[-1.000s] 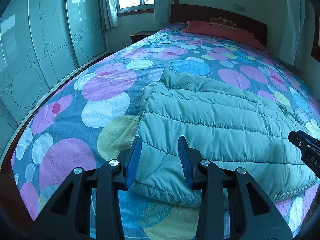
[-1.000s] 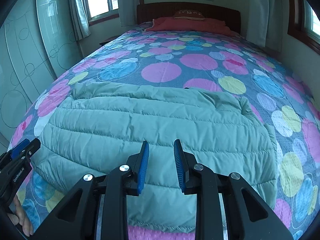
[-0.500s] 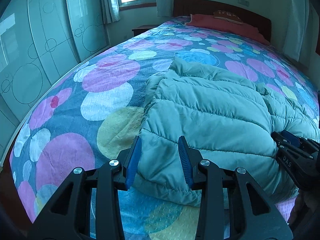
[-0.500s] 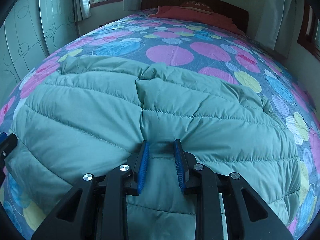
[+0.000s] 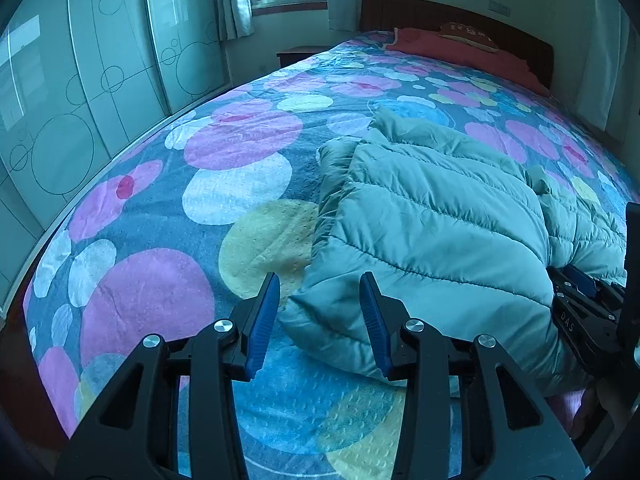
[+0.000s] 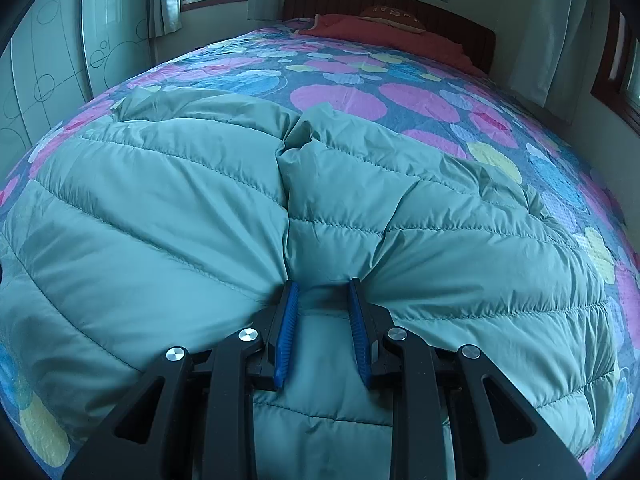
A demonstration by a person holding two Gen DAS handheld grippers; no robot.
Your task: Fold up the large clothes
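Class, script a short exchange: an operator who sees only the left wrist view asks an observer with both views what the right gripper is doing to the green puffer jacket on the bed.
Operator: I only catch the side of the right gripper at my frame's edge. Are its fingers on the jacket?
Observer: Yes. Its fingers are apart and pressed into the jacket, with a fold of fabric between them.
Operator: Does the jacket lie flat there?
Observer: No. A deep crease runs from the fingers up the middle of the jacket, toward the headboard end of the bed.
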